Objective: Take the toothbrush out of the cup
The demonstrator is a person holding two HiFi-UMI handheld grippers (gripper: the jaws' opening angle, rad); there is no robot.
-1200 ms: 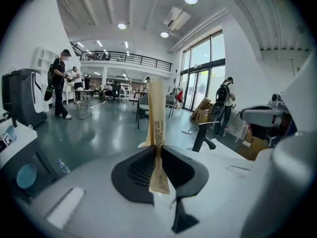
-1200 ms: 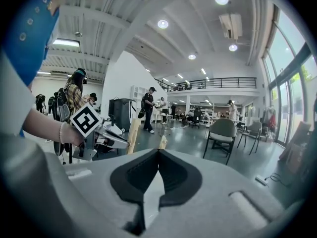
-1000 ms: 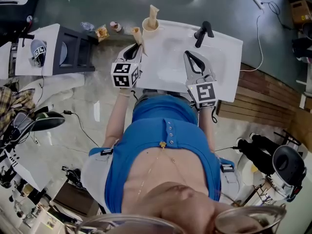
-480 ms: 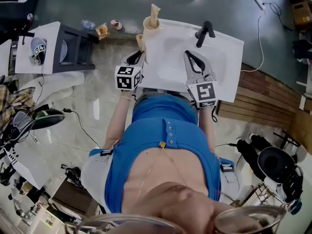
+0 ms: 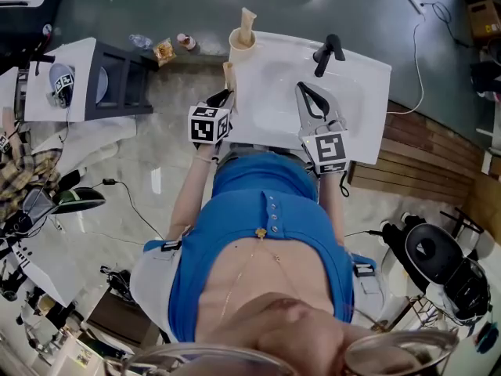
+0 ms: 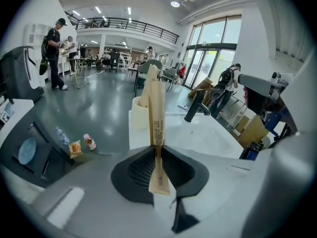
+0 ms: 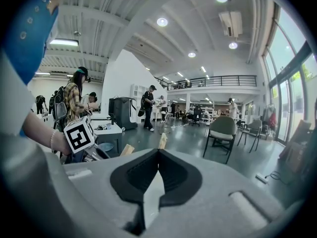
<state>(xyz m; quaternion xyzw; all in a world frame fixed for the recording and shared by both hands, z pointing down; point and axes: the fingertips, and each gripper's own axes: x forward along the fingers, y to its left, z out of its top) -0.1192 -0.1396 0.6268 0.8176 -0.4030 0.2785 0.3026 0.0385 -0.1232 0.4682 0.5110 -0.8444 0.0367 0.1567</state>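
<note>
Left gripper [image 6: 157,148]: jaws clamped on a paper-wrapped toothbrush [image 6: 157,115] that stands upright, its lower end poking back past the pads. Dark print runs along the wrapper but is too small to read. Marker cube [image 5: 208,124]: black-and-white squares, no lettering. Right gripper [image 7: 157,152]: jaws together, empty. Beyond the held toothbrush and apart from it, a cream cup [image 5: 241,41] on the white sink [image 5: 356,100] corner holds a second wrapped toothbrush [image 5: 247,22].

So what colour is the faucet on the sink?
The faucet is black, clearest in the head view.

Faucet [image 5: 327,53]: black, mounted at the far edge of the white washbasin [image 5: 368,92].
Small bottle [image 5: 185,41], snack packet [image 5: 163,51]: set on the floor, off its far-left corner.
</note>
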